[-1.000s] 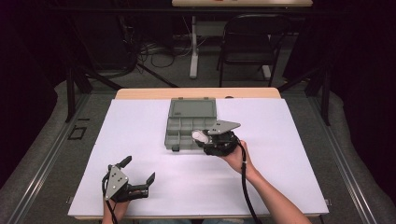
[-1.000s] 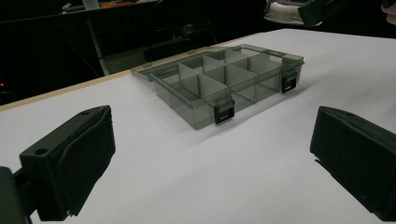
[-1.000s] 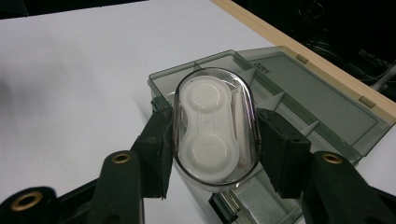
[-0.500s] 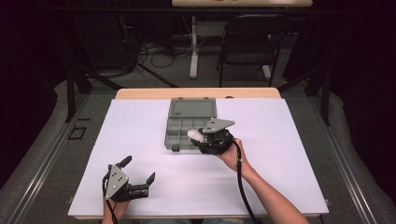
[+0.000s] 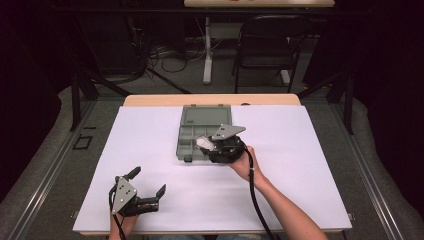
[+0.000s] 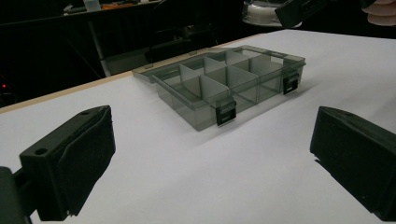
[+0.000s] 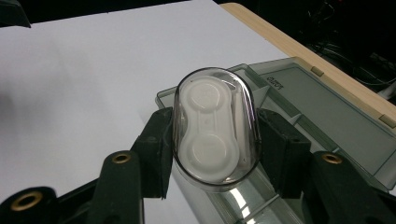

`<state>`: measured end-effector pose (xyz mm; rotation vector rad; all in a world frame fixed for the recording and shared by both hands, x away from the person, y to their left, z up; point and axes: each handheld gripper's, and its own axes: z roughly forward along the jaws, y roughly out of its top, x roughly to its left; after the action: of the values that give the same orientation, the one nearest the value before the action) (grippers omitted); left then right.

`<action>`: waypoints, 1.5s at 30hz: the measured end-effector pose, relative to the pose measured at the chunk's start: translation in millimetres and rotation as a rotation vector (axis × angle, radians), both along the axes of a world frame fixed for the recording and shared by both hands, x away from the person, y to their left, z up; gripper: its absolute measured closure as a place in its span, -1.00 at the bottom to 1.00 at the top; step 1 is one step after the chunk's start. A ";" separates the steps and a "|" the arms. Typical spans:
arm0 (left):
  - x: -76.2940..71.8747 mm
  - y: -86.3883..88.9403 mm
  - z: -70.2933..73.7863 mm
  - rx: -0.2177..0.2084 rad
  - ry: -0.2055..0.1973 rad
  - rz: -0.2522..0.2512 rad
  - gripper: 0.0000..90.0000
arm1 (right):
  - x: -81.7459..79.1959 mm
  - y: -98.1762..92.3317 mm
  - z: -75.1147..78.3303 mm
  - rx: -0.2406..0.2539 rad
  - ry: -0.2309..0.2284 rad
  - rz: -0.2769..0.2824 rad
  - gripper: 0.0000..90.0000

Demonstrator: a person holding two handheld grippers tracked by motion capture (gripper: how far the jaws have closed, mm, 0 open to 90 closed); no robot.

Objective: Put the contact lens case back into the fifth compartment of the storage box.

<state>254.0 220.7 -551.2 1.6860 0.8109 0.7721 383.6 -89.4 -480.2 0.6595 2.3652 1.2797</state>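
Lens case [image 7: 215,128] in right gripper [image 7: 212,149]

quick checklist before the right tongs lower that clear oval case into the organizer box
1. Grip: right tongs clamp the clear oval case on both sides: ok.
2. Organizer box lid open, lying flat behind: ok.
3. Case above the box: ok.
4. Which compartment lies beneath it: cannot tell.
5. Compartments empty: ok for those seen in the left gripper view.
6. Left tongs open, well away from the box: ok.
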 end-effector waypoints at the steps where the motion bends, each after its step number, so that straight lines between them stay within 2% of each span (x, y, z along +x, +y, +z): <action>1: -0.1 0.0 -0.1 0.000 0.001 -0.001 -1.00 | 0.2 0.8 -0.1 -0.002 0.002 0.002 0.09; 19: -1.4 -0.2 0.9 0.001 -0.007 -0.004 -1.00 | 1.2 11.8 4.5 0.008 -0.009 0.010 0.09; 34: -1.0 0.0 1.2 -0.004 -0.008 0.001 -1.00 | 10.3 21.7 7.7 0.011 -0.008 0.005 0.09; 45: -0.5 0.3 0.6 -0.010 -0.004 -0.002 -1.00 | 18.6 34.6 4.3 -0.012 0.015 0.005 0.09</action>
<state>253.5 221.0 -550.6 1.6758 0.8087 0.7682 402.1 -54.8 -475.9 0.6631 2.3862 1.2658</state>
